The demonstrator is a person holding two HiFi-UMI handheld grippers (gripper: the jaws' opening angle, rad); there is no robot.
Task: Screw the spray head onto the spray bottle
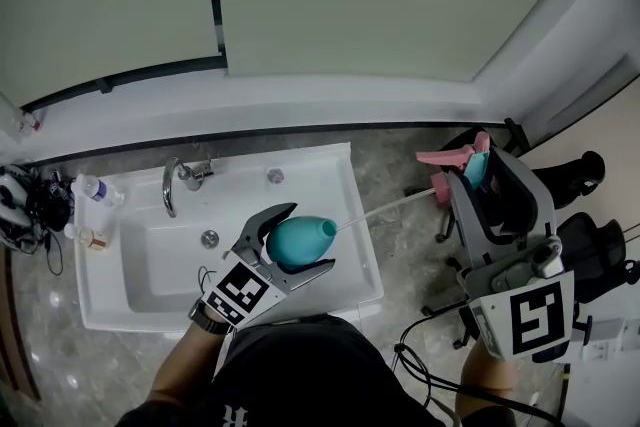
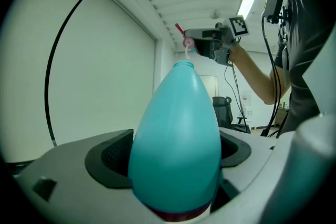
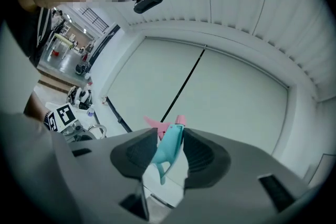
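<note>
Spray bottle (image 1: 293, 245), the teal teardrop-shaped one, is lying on its side in the left hand-held gripper (image 1: 306, 236), whose jaws are closed on its broad lower body above the front of the sink (image 1: 110, 307). Its open neck points toward the right hand-held gripper (image 3: 169, 142), off to the side and well apart. That gripper's jaws, set fairly narrow, pinch the pink and teal spray head (image 1: 470, 165). A long white dip tube (image 1: 390, 207) runs from the head to the bottle's mouth; I cannot tell whether its tip is already inside. The likeliest trouble, I think, is that tube: if the head comes in off line, the tube could bend or slip past the rim. The collar could also meet the neck tilted and cross the thread. The bottle is smooth and tapers, so twisting the head might turn or slide it in the jaws. The thin pinch on the head may let it swivel too. A dropped bottle would probably land in the sink.
</note>
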